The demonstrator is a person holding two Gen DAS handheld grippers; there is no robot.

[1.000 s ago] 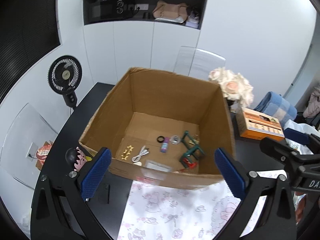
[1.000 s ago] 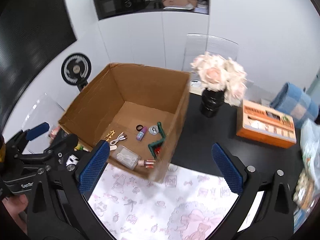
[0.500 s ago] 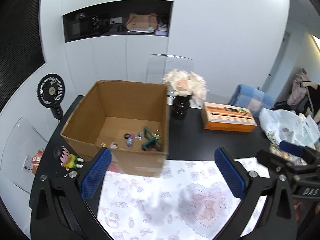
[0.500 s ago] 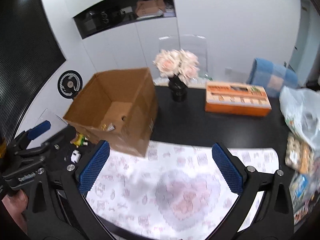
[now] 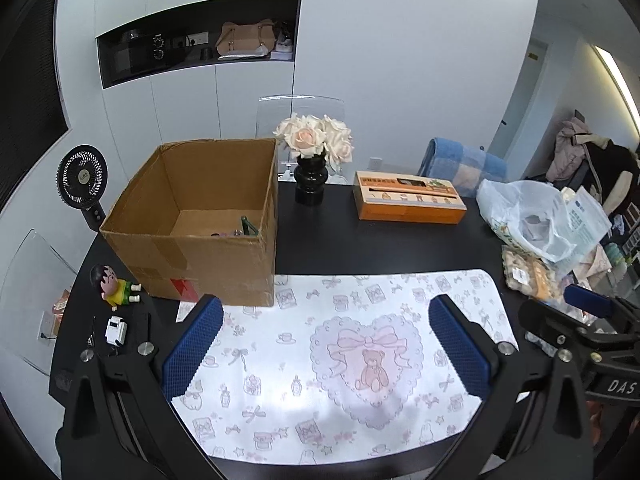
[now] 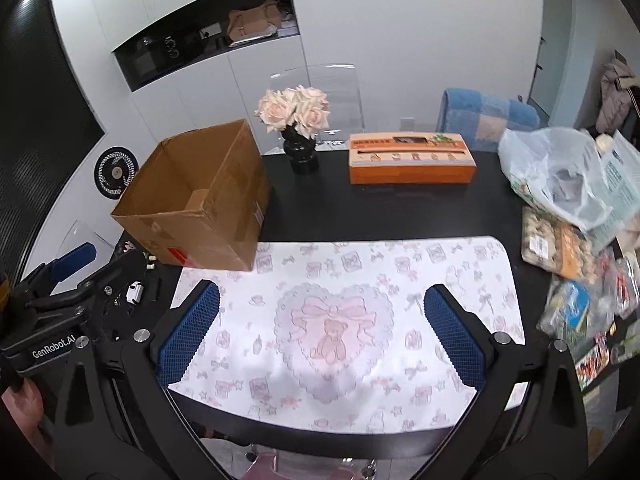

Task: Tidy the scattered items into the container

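An open brown cardboard box (image 5: 192,256) stands at the mat's far-left corner; the right wrist view shows the same box (image 6: 200,232). Over its front wall I glimpse a few small items on the floor, among them a green piece (image 5: 249,226). My left gripper (image 5: 326,350) is open above the pink-printed mat (image 5: 360,300), its blue pads holding nothing. My right gripper (image 6: 322,330) is also open and holding nothing, over the mat (image 6: 440,280) near the heart print. Both hang well back from the box.
A cartoon figurine (image 5: 114,284) and a small white device (image 5: 116,330) lie left of the box. A black vase of roses (image 5: 314,160) and an orange carton (image 5: 408,198) stand behind. Plastic bags (image 5: 536,220) and snack packs (image 6: 560,248) crowd the right edge. A fan (image 5: 82,178) is far left.
Both grippers have drawn back from right over the box towards the table's near edge. The box now sits further away at the left. Both stayed open.
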